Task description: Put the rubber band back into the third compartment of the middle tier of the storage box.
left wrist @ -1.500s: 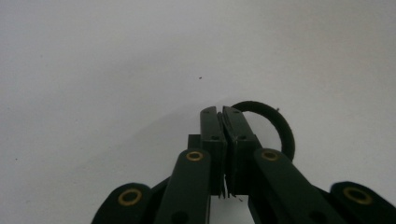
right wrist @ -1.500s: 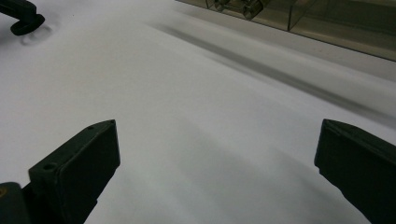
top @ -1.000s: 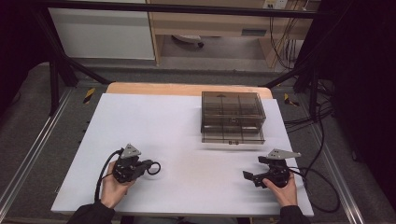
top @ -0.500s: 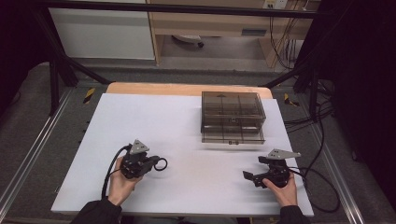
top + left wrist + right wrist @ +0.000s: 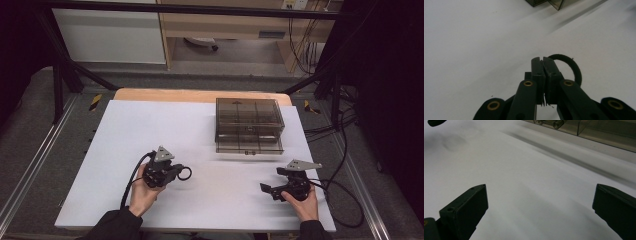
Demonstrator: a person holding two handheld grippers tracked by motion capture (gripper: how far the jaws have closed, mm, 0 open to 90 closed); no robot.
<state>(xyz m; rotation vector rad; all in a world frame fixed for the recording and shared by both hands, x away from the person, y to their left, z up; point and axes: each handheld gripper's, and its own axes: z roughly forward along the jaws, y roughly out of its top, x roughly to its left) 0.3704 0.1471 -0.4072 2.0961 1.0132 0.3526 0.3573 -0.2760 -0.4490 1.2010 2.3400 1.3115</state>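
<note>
My left tongs (image 5: 543,75) pinch a black ring (image 5: 571,68) near-left on the counter (image 5: 115,150); it seems light, possibly rubbery, best gripped at its rim. Right tongs (image 5: 540,205) are spread, empty.

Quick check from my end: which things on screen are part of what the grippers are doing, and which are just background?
In play:
- black ring, pinched in the shut left gripper
- smoky clear compartment box on the white table
- right gripper, open, holding nothing

Background:
- cables beside the table
- pale cabinet beyond the table
- wooden shelf unit
</note>
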